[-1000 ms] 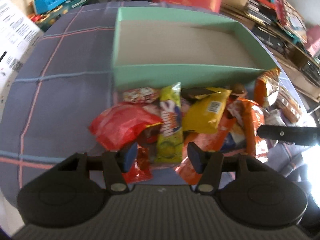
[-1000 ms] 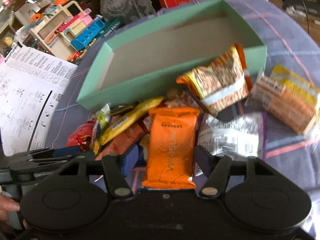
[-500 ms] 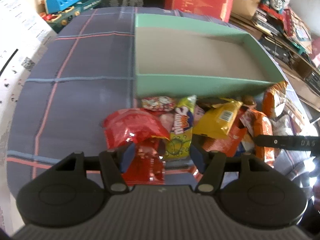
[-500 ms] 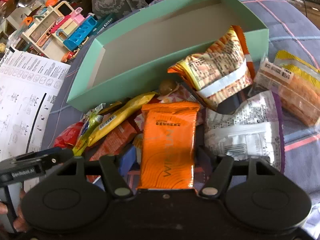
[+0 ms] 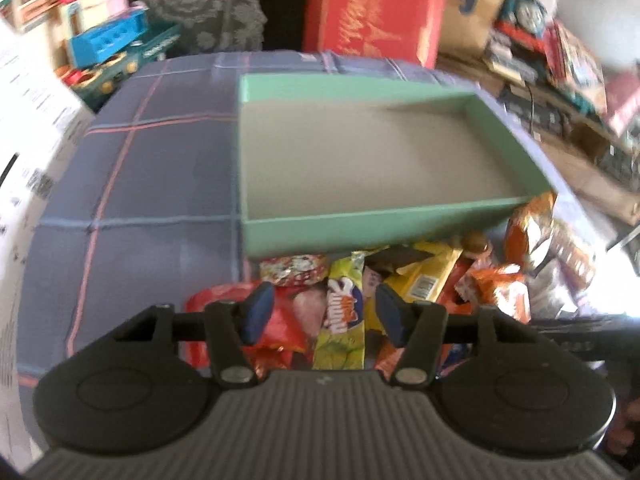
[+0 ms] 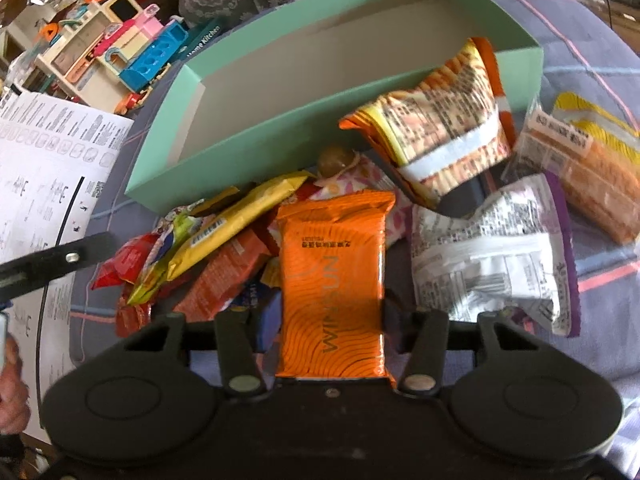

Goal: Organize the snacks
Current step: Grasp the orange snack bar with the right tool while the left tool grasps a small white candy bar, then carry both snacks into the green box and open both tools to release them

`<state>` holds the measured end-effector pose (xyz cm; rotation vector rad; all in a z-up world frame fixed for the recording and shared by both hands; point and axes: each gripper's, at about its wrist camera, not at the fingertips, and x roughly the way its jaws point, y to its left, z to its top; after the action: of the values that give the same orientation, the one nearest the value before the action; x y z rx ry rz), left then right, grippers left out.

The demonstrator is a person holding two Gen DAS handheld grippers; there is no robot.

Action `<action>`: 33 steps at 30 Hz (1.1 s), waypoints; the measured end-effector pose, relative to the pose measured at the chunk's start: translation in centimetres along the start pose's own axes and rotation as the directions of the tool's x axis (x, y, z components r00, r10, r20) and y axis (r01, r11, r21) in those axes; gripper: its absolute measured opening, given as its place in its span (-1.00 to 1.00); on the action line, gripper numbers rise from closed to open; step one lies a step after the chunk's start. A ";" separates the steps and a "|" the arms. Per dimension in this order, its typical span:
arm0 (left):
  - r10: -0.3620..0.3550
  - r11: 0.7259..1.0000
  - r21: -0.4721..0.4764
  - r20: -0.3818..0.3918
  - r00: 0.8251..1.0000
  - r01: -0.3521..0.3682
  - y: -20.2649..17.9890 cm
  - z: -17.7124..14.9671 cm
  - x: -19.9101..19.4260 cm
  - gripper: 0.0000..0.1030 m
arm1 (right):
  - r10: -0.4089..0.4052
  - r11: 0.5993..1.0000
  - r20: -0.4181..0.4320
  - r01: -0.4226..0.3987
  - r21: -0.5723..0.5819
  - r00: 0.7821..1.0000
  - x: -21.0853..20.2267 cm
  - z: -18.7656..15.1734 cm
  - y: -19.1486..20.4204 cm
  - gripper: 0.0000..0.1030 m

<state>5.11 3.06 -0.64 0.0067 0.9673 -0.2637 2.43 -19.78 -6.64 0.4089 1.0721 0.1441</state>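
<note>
A cluttered room crowds a desk (image 5: 132, 184) draped in blue-grey checked cloth. On it the snacks lie heaped against the near wall of an empty mint-green cardboard box (image 6: 248, 132), handy for loading. The right gripper (image 6: 330, 316) is closing its fingers around a glossy orange snack packet (image 6: 334, 280), both sides touching. The left gripper (image 5: 320, 312) is closing too, its fingers either side of a yellow-green wrapper (image 5: 344, 320), seemingly not yet pinching it

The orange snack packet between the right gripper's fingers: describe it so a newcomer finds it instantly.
Find the green box; snacks are piled before it. Nearest the right gripper, whose jaws are closing on it, is the orange snack packet: plain bright orange with wavy lines.
</note>
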 end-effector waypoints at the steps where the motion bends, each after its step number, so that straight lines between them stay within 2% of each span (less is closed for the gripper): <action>1: 0.001 1.000 0.011 -0.021 1.000 0.000 -0.3 0.3 0.9 -0.12 | -0.002 1.000 -0.002 0.002 0.003 1.000 0.0 0.0 0.0 -0.01; 5: -0.029 0.999 0.029 -0.085 0.996 0.031 -1.3 1.0 3.7 -0.15 | -0.020 1.000 -0.002 0.020 0.015 1.000 -0.2 -0.1 -0.3 0.03; 8: 0.008 0.997 0.075 -0.112 0.994 0.001 -2.1 1.0 5.3 -0.19 | -0.011 1.000 0.000 0.011 0.024 1.000 -0.3 -0.2 -0.5 0.03; 9: 0.011 0.997 0.081 -0.123 0.992 -0.001 -2.4 0.9 5.8 -0.41 | -0.010 1.000 0.001 0.010 0.022 1.000 -0.3 -0.2 -0.5 0.03; 11: 0.021 0.996 0.092 -0.133 0.991 -0.009 -2.7 0.7 6.3 -0.67 | -0.005 1.000 0.003 0.005 0.019 1.000 -0.4 -0.3 -0.6 0.05; 12: 0.034 0.994 0.111 -0.132 0.991 -0.020 -3.0 0.4 6.4 -0.74 | -0.004 1.000 0.005 0.004 0.019 1.000 -0.4 -0.3 -0.6 0.05; 14: 0.064 0.988 0.147 -0.110 0.992 -0.047 -3.6 -0.2 6.3 -0.76 | 0.000 1.000 0.009 0.000 0.021 1.000 -0.4 -0.3 -0.7 0.05; 16: 0.070 0.990 0.130 -0.105 0.992 -0.057 -3.5 -0.4 6.1 -0.76 | 0.004 1.000 0.013 -0.004 0.024 1.000 -0.4 -0.2 -0.7 0.05; 19: 0.062 0.995 0.082 -0.090 0.994 -0.054 -3.0 -0.3 5.0 -0.78 | -0.007 1.000 0.029 0.007 -0.002 1.000 -0.7 -0.4 -0.5 -0.03; 23: 0.048 0.996 0.076 -0.050 0.998 -0.044 -2.9 -0.3 2.9 -0.78 | -0.004 1.000 0.066 0.006 -0.029 0.998 -1.6 -0.3 -0.1 -0.05; 33: -0.003 1.000 0.021 0.032 0.999 0.003 -2.3 0.1 -1.5 -0.78 | 0.032 0.996 0.089 -0.025 -0.081 0.996 -4.0 -0.2 0.6 -0.05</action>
<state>3.93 1.17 0.90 0.0202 0.9326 -0.2760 0.40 -20.46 -3.16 0.3554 0.9689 0.1918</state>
